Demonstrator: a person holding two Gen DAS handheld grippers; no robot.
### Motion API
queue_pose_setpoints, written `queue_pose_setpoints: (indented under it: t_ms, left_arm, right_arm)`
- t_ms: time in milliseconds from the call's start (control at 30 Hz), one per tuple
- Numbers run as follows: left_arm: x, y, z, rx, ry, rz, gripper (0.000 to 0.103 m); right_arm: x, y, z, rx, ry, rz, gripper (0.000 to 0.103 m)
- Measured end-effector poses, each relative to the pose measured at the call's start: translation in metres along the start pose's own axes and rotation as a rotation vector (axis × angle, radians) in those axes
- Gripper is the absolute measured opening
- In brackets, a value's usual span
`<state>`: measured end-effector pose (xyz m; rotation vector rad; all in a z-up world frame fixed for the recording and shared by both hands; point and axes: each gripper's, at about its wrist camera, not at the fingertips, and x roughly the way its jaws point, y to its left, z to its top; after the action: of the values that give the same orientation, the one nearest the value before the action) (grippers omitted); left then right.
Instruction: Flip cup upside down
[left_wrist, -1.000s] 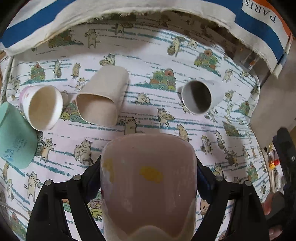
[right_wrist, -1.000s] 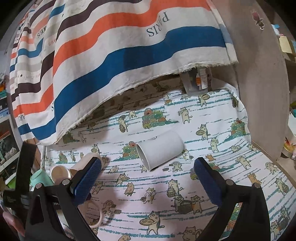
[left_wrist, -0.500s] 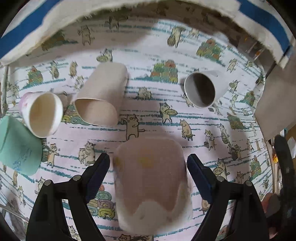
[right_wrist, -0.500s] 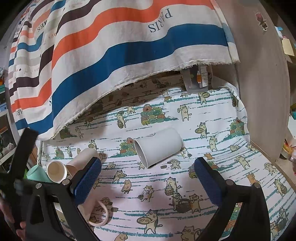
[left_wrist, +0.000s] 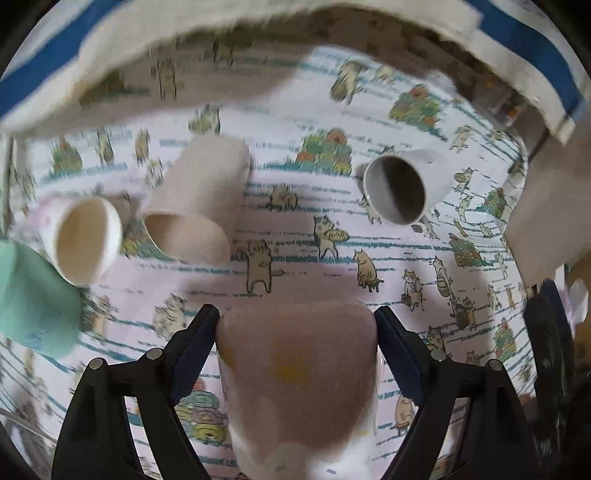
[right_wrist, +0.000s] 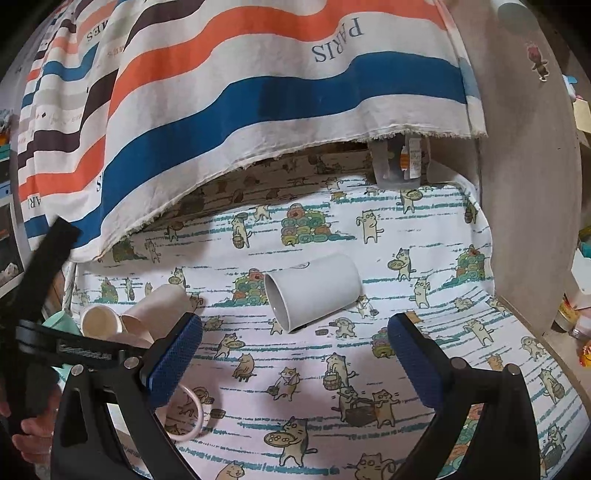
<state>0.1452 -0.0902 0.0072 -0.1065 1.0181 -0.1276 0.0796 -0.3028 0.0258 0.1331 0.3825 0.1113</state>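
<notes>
Nearest to me, my left claw (left_wrist: 295, 332) has its two blue pads against the sides of one pinkish cup (left_wrist: 297, 373), which stands on the cat-print tabletop (left_wrist: 314, 273) with its flat base facing up; at the rim I cannot tell contact from a hair's gap. In the right wrist view only this cup's ring handle (right_wrist: 192, 411) and a slice of its wall show, behind the left pad of my right claw (right_wrist: 295, 354). That right claw is spread wide with nothing between its pads, hovering over bare cloth.

Counting cups, I find five in all. Beyond the pinkish one, four lie on their sides. To the left sit three close together: a mint green cup (left_wrist: 33, 306) at the edge, a small cream cup (left_wrist: 86, 240) with its mouth toward me, and a tall beige cup (left_wrist: 195, 206) just beside it. Well apart to the right lies one white cup (left_wrist: 399, 188), mouth also toward me.

The left wrist view is blurred but shows all five. The right wrist view is sharp; there the white cup (right_wrist: 314, 291) lies between my two pads and farther off, and the green cup is only a sliver. Only this view shows the whole striped cloth (right_wrist: 236, 92) hanging at the back, printed "PARIS", and one clear container (right_wrist: 400, 164) under its hem.
</notes>
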Motion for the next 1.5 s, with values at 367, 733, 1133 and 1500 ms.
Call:
queue_pose_setpoints:
  t_ms: [367,733,1133,1500]
  left_arm:
    - [-0.035,-0.007,-0.024,0.072,-0.152,-0.025,0.083]
    - [-0.043,-0.003,-0.033,0.103,-0.287,-0.086,0.071]
    - [-0.076,-0.006,-0.035,0.184,-0.409,-0.068,0.058]
    - [-0.129,0.026,-0.059,0.146,-0.741,0.069,0.074]
  right_arm:
    - [-0.002,-0.001,0.001,-0.003,-0.012,-0.014,0.101]
    - [0.0,-0.002,0.0,-0.004,-0.01,-0.022,0.101]
    - [0.001,-0.001,-0.001,-0.017,-0.011,-0.032,0.101]
    - [-0.014,0.004,0.002,-0.002,-0.063,0.109,0.101]
